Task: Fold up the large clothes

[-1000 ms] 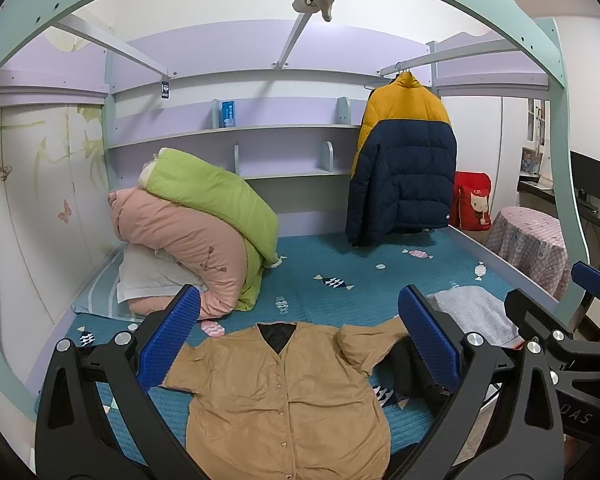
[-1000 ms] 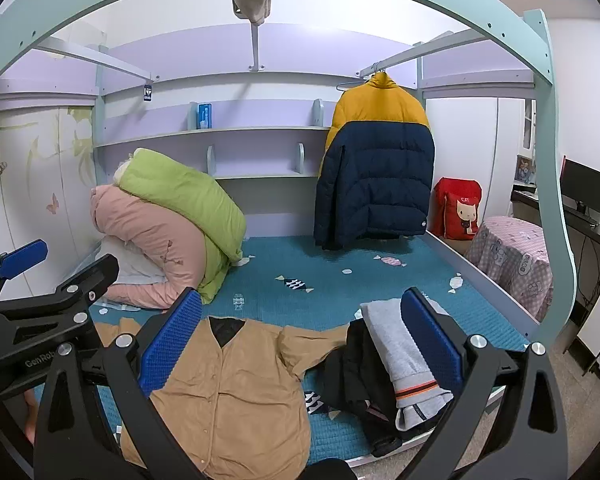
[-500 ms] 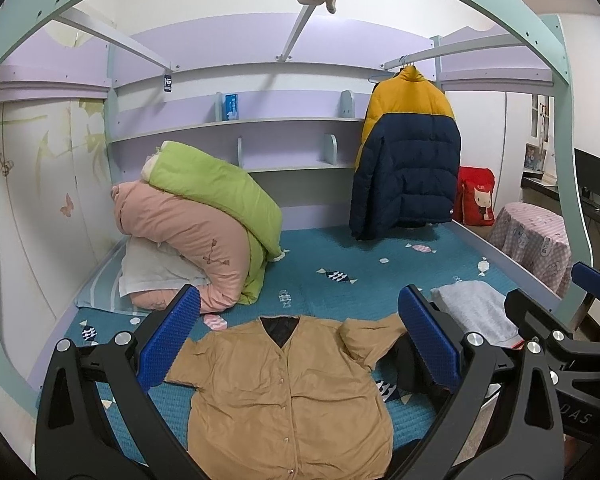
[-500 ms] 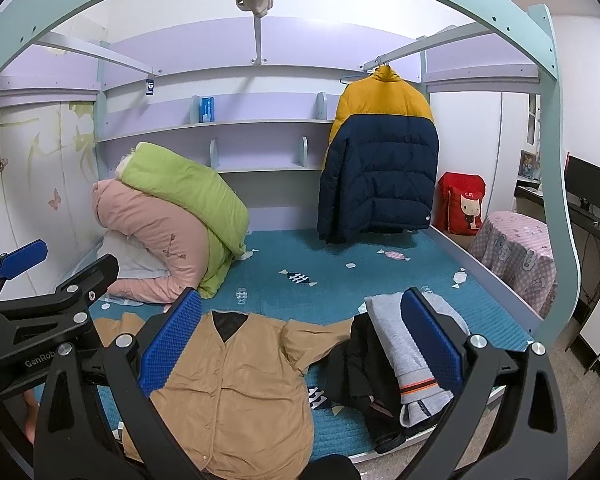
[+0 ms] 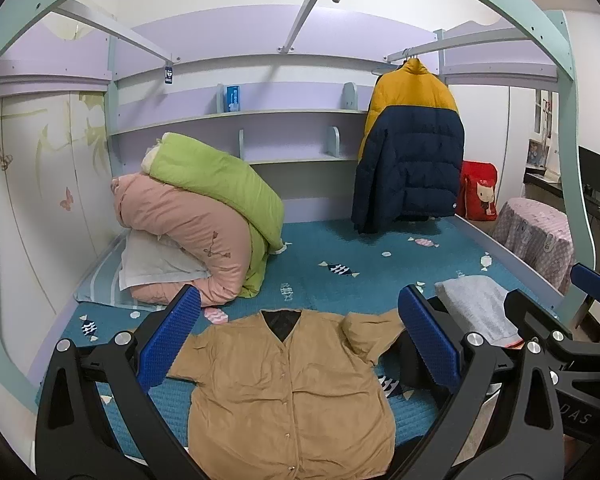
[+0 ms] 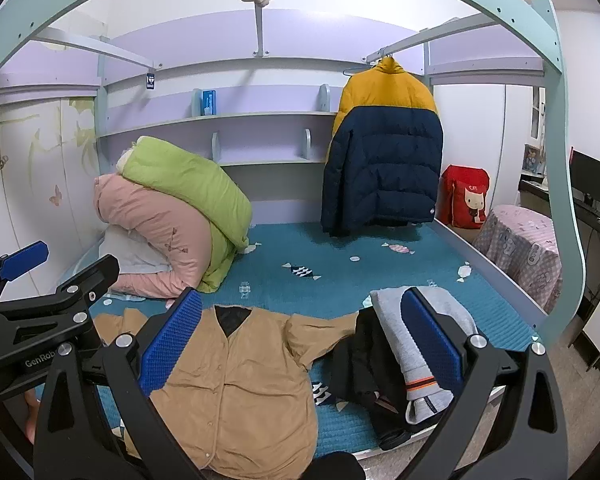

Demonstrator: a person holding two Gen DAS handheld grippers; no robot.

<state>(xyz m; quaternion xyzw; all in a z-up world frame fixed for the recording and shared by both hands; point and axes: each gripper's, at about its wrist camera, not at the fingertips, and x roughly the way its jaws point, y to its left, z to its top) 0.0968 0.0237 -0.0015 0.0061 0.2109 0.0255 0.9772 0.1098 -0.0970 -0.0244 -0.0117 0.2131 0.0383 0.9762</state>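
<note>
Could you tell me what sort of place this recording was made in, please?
Most likely a child's bedroom: a bed under a loft frame, rolled quilts stacked at its head, a puffer jacket hanging from a rail.

A tan buttoned jacket (image 5: 284,392) lies flat, front up and unfolded, spread below and between the wide-set jaws; its one sleeve reaches toward the right jaw.

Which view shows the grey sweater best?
The right wrist view: the grey sweater shows nearly whole, draped over dark clothes with its striped hem visible. In the left wrist view, the tongs' frames hide most of the grey sweater.
</note>
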